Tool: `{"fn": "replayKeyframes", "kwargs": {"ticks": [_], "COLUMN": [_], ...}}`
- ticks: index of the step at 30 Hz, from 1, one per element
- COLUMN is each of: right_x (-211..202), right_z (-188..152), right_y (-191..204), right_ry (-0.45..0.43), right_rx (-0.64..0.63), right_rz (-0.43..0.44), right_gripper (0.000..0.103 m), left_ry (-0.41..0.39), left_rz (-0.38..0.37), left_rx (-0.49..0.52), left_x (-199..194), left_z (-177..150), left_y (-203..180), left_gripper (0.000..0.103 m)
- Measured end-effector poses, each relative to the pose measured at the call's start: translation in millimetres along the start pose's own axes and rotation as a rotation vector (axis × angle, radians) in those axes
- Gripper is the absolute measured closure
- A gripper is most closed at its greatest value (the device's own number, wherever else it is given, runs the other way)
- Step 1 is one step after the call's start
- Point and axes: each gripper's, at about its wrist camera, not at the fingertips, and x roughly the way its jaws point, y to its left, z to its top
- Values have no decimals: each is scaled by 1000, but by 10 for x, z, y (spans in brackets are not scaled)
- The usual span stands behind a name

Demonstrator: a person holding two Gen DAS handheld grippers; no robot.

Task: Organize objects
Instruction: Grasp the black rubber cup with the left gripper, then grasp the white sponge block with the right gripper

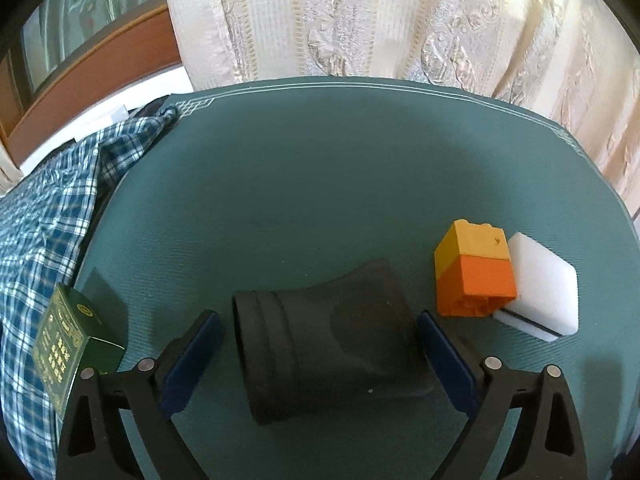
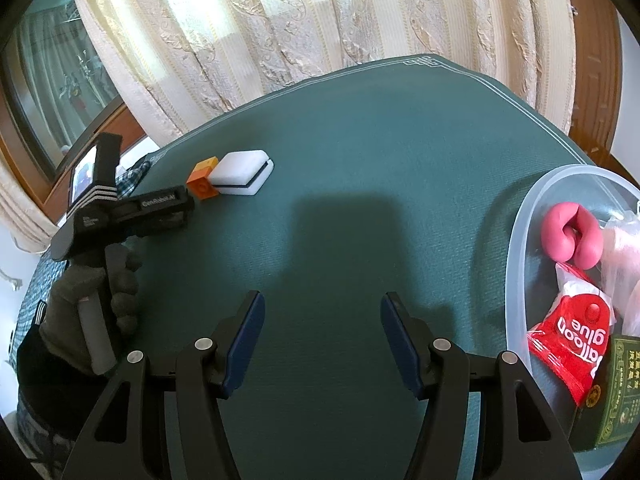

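Observation:
In the left wrist view a black tube-shaped object point(image 1: 328, 340) lies on its side on the teal table mat point(image 1: 320, 180), between the spread fingers of my left gripper point(image 1: 320, 344), which is open around it without touching. A yellow-and-orange brick stack point(image 1: 474, 270) leans on a white sponge block point(image 1: 540, 284) to the right. In the right wrist view my right gripper point(image 2: 322, 328) is open and empty over bare mat; the brick stack point(image 2: 204, 180) and sponge block point(image 2: 242, 172) lie far left.
A green box point(image 1: 68, 344) stands at the mat's left edge by blue checked cloth point(image 1: 48, 220). A clear plastic bin point(image 2: 520, 248) at right holds a pink ring toy point(image 2: 570, 238), a red balloon-glue packet point(image 2: 572, 344) and a green box point(image 2: 612, 392). Curtains hang behind.

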Motion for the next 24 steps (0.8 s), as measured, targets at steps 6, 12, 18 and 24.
{"fn": "replayKeyframes", "kwargs": {"ticks": [6, 12, 18, 24], "right_x": [-2, 34, 201, 503], "right_z": [5, 85, 249, 494], "right_y": [27, 138, 309, 523], "right_ry": [1, 2, 14, 16], "right_rx": [-12, -45, -92, -146], "right_rz": [-4, 5, 26, 30], "right_gripper": [41, 41, 41, 41], "left_ry": [-17, -34, -86, -110], "left_rz": [-19, -18, 10, -6], "left_rx": [21, 7, -14, -28], "left_x": [-26, -85, -279, -414], "left_z": [0, -44, -154, -226], "left_y": [3, 77, 188, 238], "left_gripper": [16, 16, 16, 16]}}
